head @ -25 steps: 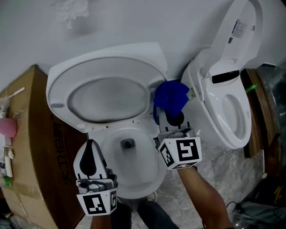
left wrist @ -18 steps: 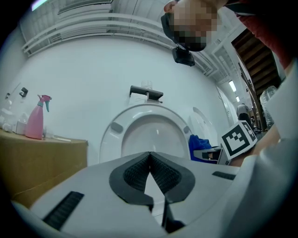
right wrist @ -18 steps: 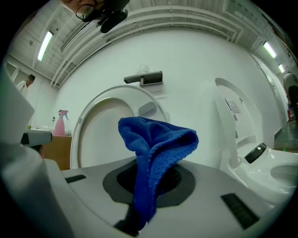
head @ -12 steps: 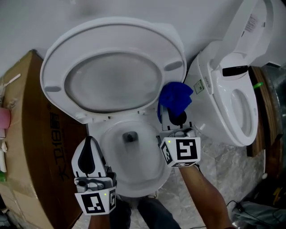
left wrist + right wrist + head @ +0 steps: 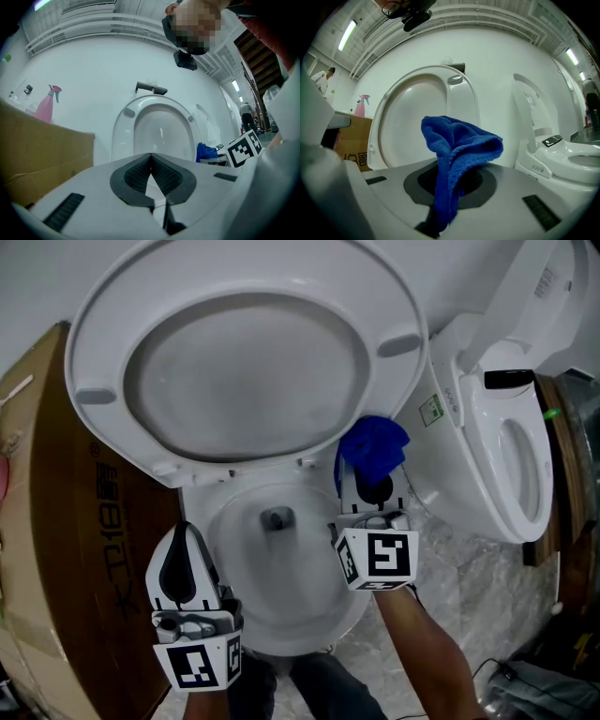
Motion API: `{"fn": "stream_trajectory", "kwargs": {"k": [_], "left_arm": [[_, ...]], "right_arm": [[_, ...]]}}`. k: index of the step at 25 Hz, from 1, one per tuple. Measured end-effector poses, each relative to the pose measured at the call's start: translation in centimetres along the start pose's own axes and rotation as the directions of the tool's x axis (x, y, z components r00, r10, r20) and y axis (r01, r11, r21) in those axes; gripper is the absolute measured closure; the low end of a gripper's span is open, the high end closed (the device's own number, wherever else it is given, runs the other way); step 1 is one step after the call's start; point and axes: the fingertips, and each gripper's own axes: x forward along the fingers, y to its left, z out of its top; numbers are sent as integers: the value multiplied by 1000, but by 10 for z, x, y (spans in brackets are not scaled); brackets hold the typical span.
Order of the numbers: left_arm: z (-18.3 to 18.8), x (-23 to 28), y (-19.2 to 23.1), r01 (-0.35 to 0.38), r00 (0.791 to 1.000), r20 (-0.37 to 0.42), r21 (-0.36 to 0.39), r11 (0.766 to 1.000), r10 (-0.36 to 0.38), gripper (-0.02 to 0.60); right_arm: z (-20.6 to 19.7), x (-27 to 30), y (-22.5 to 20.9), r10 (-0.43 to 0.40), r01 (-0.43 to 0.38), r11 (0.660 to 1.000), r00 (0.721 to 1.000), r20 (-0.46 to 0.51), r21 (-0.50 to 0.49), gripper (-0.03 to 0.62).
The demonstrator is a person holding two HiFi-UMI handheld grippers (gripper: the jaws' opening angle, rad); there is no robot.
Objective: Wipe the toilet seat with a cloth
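A white toilet stands below me, its seat and lid [image 5: 244, 352] [image 5: 157, 126] [image 5: 417, 122] raised upright against the wall, its bowl [image 5: 277, 563] bare. My right gripper [image 5: 368, 474] is shut on a bunched blue cloth [image 5: 373, 448] [image 5: 457, 154] [image 5: 205, 152], which sticks out past the jaws at the right rim of the bowl, near the hinge. My left gripper [image 5: 185, 554] [image 5: 151, 161] is shut with nothing in it, over the left front rim of the bowl.
A second white toilet [image 5: 497, 427] [image 5: 562, 154] with its lid up stands close on the right. A brown cardboard box [image 5: 70, 549] [image 5: 37, 150] flanks the left, with a pink spray bottle [image 5: 47, 103] behind it. A white wall is at the back, a marbled floor [image 5: 469, 577] in front.
Both grippers have sunk toward the bowl, so the raised seat now looms larger and higher in the head view. The right gripper's hold on the cloth is unchanged; the left stays shut.
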Motion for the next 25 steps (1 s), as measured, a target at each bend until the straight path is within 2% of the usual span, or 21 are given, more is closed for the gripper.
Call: {"fn": "stream_trajectory", "kwargs": {"k": [5, 15, 21, 25], "left_arm": [[-7, -3, 6, -4, 1000, 0, -9, 1000, 4, 566], [-5, -12, 33, -26, 1000, 12, -6, 1000, 26, 566], [2, -24, 59, -46, 999, 18, -3, 999, 46, 566], [3, -33, 79, -64, 998, 18, -4, 998, 64, 566]], "right_arm": [[-33, 4, 10, -3, 1, 1000, 996, -86, -19, 533], [-70, 12, 31, -47, 57, 997, 985, -167, 57, 533], [-85, 18, 66, -47, 73, 990, 978, -204, 120, 533], [-90, 25, 107, -2, 32, 990, 976, -216, 134, 533]]}}
